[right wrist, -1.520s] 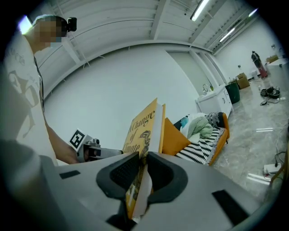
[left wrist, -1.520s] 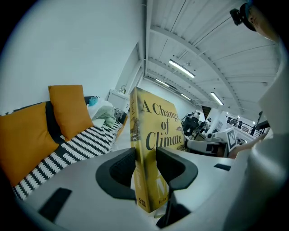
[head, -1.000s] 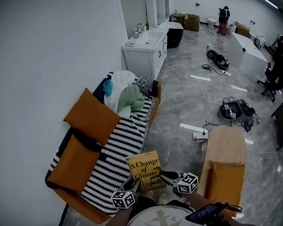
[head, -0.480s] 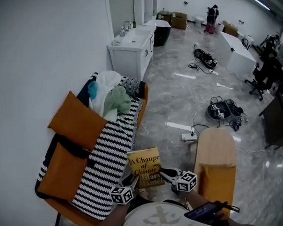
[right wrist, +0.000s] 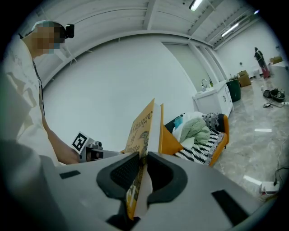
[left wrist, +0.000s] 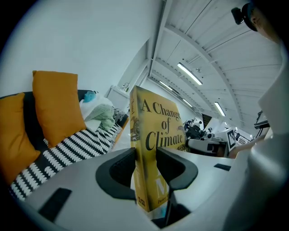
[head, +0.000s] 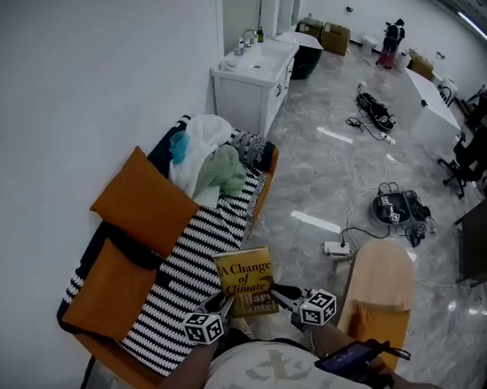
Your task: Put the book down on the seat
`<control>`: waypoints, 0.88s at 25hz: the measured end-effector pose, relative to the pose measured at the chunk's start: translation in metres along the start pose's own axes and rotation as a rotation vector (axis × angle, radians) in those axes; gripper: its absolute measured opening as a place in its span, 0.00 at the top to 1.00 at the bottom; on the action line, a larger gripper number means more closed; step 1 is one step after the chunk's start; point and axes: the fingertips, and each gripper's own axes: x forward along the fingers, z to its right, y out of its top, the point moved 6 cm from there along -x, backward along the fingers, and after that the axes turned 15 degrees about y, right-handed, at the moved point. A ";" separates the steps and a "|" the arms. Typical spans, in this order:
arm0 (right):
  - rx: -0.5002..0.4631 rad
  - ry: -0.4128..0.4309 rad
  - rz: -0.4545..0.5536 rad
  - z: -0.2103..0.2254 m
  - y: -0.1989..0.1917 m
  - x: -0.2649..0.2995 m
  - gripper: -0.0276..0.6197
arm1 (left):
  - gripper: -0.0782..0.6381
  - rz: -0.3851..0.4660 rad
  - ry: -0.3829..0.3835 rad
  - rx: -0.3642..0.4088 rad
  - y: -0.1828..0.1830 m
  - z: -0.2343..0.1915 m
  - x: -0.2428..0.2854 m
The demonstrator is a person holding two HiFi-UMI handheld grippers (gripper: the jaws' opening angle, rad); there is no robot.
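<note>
A yellow book titled "A Change of Climate" is held up between both grippers, just off the near edge of the seat. My left gripper is shut on the book at its lower left corner. My right gripper is shut on the book at its lower right edge. The seat is an orange couch with a black-and-white striped blanket over it; the blanket also shows in the left gripper view, left of the book.
Two orange cushions lean on the couch back. A heap of white and green clothes lies at the couch's far end. A tan chair stands on my right. Beyond are a white sink cabinet and cables on the marble floor.
The head view has swung a little, so the couch sits slightly differently in frame. The book stays held between both grippers by the couch's near edge.
</note>
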 end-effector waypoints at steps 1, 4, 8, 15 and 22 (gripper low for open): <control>0.000 0.011 -0.009 0.004 0.003 0.010 0.85 | 0.68 0.001 0.010 -0.007 0.004 -0.008 0.001; -0.003 0.041 -0.041 0.017 0.013 0.037 0.85 | 0.68 0.002 0.039 -0.042 0.014 -0.030 0.006; -0.018 0.079 -0.082 0.026 0.026 0.068 0.85 | 0.68 0.015 0.064 -0.077 0.024 -0.055 0.006; -0.048 0.144 -0.121 0.042 0.045 0.101 0.86 | 0.68 0.058 0.107 -0.111 0.040 -0.078 0.007; -0.056 0.297 -0.212 0.057 0.057 0.166 0.86 | 0.68 0.084 0.244 -0.190 0.051 -0.120 -0.005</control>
